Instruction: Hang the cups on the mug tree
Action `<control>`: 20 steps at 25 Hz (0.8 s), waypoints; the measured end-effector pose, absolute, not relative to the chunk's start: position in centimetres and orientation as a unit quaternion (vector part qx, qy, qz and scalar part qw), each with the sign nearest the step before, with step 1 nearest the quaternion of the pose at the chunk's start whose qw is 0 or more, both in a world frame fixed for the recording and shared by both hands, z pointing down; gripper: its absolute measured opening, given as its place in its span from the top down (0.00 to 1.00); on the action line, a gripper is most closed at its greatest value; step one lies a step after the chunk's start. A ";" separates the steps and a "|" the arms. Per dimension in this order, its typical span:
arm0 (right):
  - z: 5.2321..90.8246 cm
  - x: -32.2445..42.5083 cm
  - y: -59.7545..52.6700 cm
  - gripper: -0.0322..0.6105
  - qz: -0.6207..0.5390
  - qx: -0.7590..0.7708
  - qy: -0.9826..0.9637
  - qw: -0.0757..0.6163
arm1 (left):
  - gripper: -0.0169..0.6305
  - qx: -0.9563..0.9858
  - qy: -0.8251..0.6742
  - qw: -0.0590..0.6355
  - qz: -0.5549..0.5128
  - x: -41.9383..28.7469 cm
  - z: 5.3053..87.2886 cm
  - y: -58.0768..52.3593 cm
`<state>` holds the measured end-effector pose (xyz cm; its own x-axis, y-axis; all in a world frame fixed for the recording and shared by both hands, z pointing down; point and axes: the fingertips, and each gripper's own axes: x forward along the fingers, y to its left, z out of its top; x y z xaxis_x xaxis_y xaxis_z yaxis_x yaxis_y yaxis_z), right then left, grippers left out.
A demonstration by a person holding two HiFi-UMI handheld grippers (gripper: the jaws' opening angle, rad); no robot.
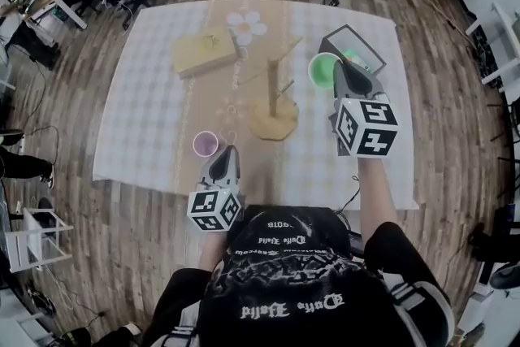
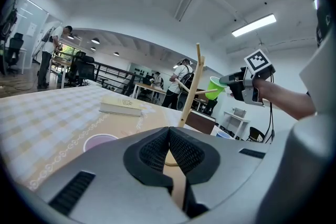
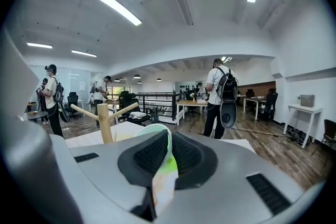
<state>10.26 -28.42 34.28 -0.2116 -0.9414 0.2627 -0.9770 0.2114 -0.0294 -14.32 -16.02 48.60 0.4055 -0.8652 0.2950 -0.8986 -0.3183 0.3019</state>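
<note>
Right hand-held gripper (image 1: 342, 71) pinches green cup (image 1: 323, 69) by its rim, aloft just right of mug tree (image 1: 274, 93); a peg (image 2: 203, 93) points toward it. Left hand-held gripper (image 1: 224, 161) is closed and empty, near purple cup (image 1: 205, 144).

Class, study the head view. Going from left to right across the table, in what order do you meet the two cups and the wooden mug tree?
purple cup → mug tree → green cup
</note>
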 end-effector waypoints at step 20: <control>29.6 5.8 -31.1 0.89 -0.046 0.601 -0.788 0.126 | 0.94 0.791 -0.561 0.237 0.052 -15.9 50.1 -14.7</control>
<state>5.76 -31.07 29.59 -0.2459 -0.9587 0.1430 -0.9354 0.2733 0.2245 -15.88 -14.73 50.14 0.3643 -0.8636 0.3486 -0.9132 -0.2579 0.3157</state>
